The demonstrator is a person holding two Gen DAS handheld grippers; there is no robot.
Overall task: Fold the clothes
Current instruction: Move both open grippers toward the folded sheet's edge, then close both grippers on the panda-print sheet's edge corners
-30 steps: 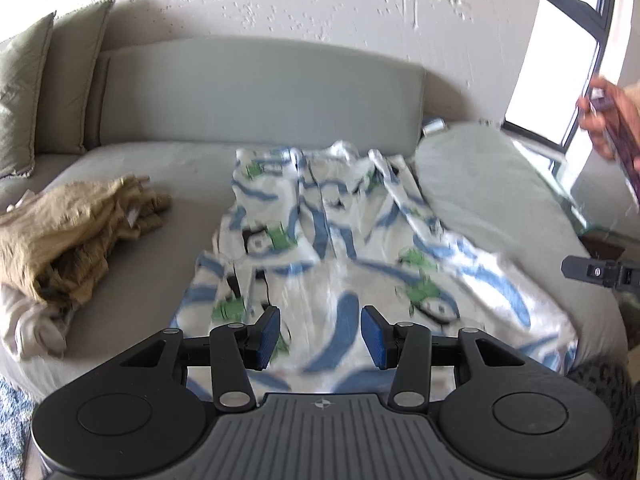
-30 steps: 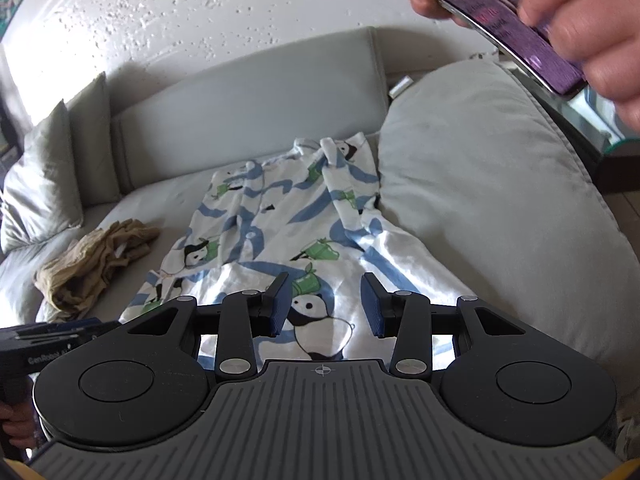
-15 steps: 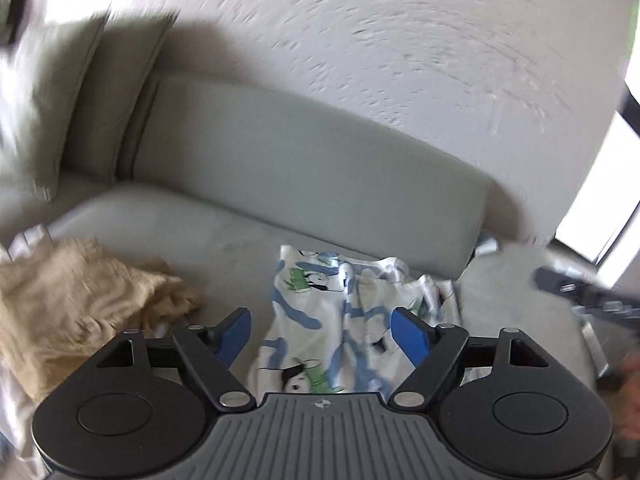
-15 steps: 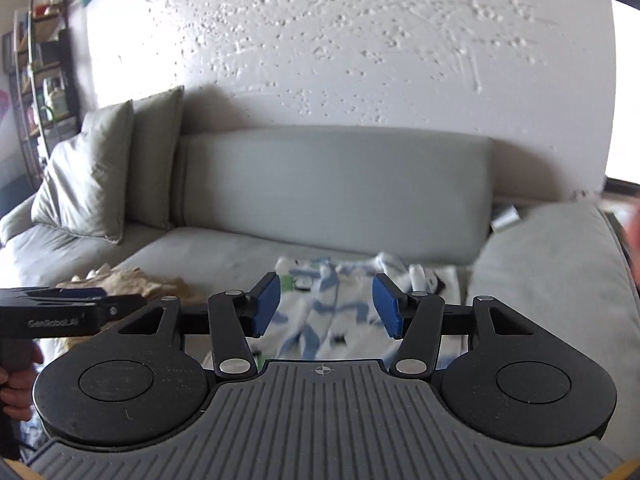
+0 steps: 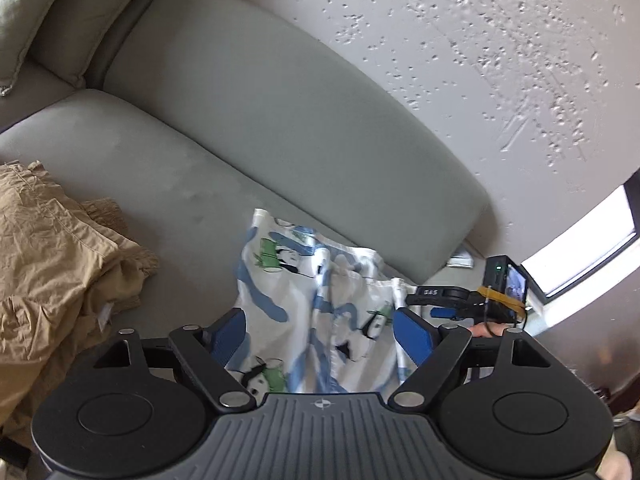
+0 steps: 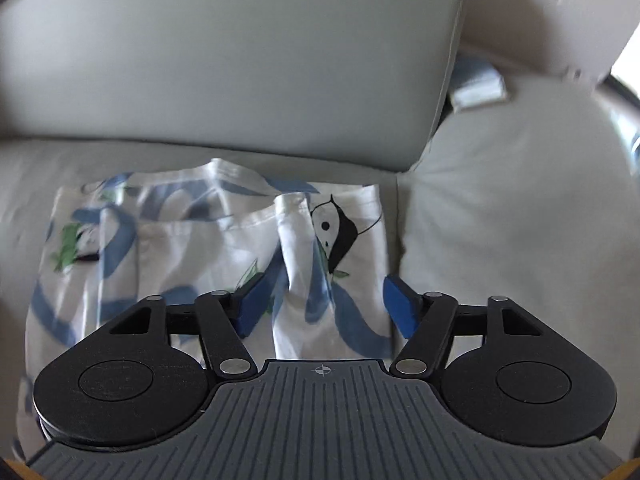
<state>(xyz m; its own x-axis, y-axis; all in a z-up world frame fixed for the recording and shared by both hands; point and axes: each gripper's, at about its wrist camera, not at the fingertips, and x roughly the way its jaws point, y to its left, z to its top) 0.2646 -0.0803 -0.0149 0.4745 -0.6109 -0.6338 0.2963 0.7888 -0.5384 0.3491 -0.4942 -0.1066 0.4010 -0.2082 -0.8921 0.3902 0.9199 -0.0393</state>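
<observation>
With the left claw (image 5: pixel 318 334) spread wide and empty and the right claw (image 6: pixel 322 304) opening, both over the panda-print garment (image 6: pixel 208 240) lying on the sofa seat (image 5: pixel 132 152), either could pinch one loose layer only, skewing the fold, near tan clothes (image 5: pixel 52 264), backrest (image 5: pixel 272 120), stippled wall (image 5: pixel 480 40).

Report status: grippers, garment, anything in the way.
Left gripper open, empty. Right gripper opening, nothing gripped, over the garment's top edge. Panda-print garment flat on sofa, unfolded. Tan clothes heaped left, clear.
</observation>
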